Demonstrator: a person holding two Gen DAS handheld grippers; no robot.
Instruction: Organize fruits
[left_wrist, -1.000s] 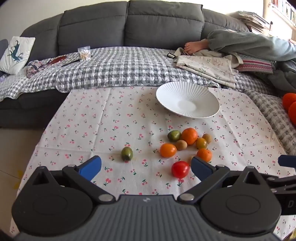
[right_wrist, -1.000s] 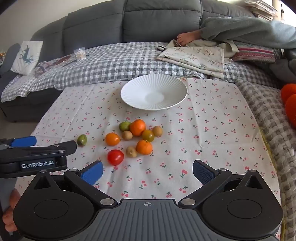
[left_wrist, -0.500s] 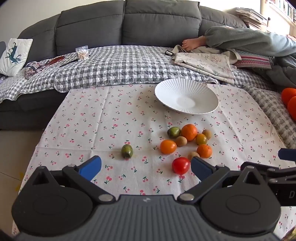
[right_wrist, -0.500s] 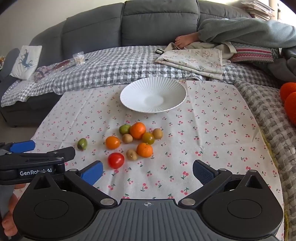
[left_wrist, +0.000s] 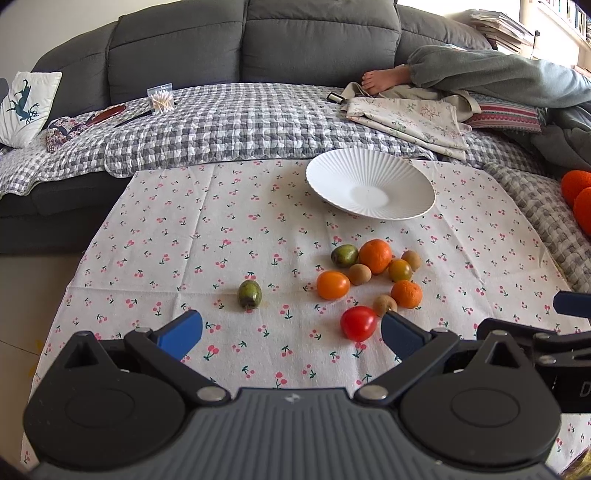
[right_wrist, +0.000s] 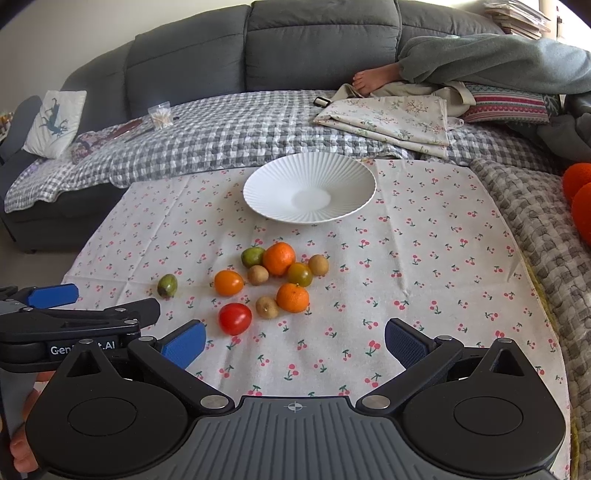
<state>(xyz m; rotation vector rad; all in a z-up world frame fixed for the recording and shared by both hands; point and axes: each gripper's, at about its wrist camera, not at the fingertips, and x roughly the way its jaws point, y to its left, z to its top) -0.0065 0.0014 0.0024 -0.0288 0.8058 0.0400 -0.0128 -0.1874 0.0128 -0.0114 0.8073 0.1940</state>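
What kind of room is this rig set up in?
Most likely a home living room: a grey sofa with a checked quilt and a person's bare foot on it, behind a cherry-print tablecloth holding fruit and a white plate.

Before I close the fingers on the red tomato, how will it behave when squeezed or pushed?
The red tomato looks round and lies free on the flat tablecloth, so a push would probably roll it. Its skin is glossy, so it may slip between the fingers. It is likely soft, so a gentle squeeze seems wiser.
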